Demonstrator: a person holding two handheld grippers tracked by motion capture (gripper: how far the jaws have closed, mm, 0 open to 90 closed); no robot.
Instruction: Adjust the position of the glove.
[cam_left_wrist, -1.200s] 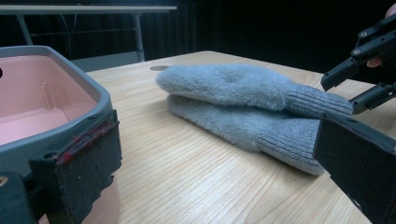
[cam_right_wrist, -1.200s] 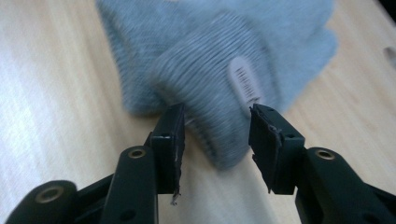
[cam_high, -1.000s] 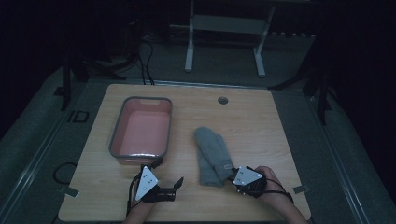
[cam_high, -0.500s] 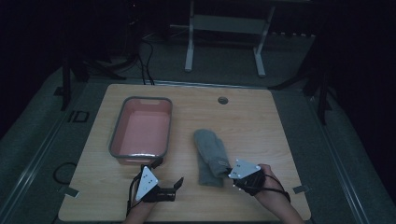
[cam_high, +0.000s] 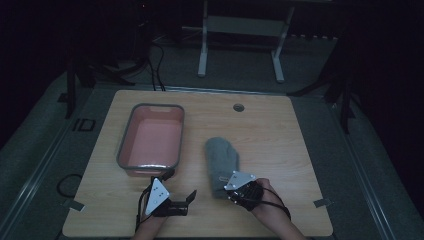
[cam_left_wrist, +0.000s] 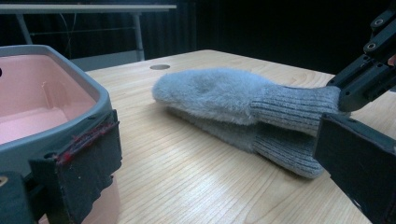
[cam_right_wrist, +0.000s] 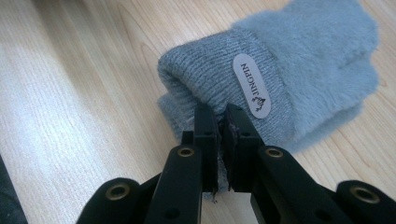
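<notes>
Pinching the ribbed cuff of the grey mitten (cam_right_wrist: 280, 79), the right gripper (cam_right_wrist: 218, 122) has its jaws closed on a thin fold of knit, just left of the white label (cam_right_wrist: 252, 85) at the centre of its own view. In the high view the mitten lies flat on the wooden table (cam_high: 280, 130), lower centre of the frame, with the pink tub (cam_high: 152, 137) to its left and well apart from it. The left gripper (cam_high: 175, 202) sits low at the bottom left with its jaws spread and nothing between them. The bite looks shallow and seems to catch one layer only, so a quick lift could let the cuff slip free, or leave the second mitten underneath behind on the table.
</notes>
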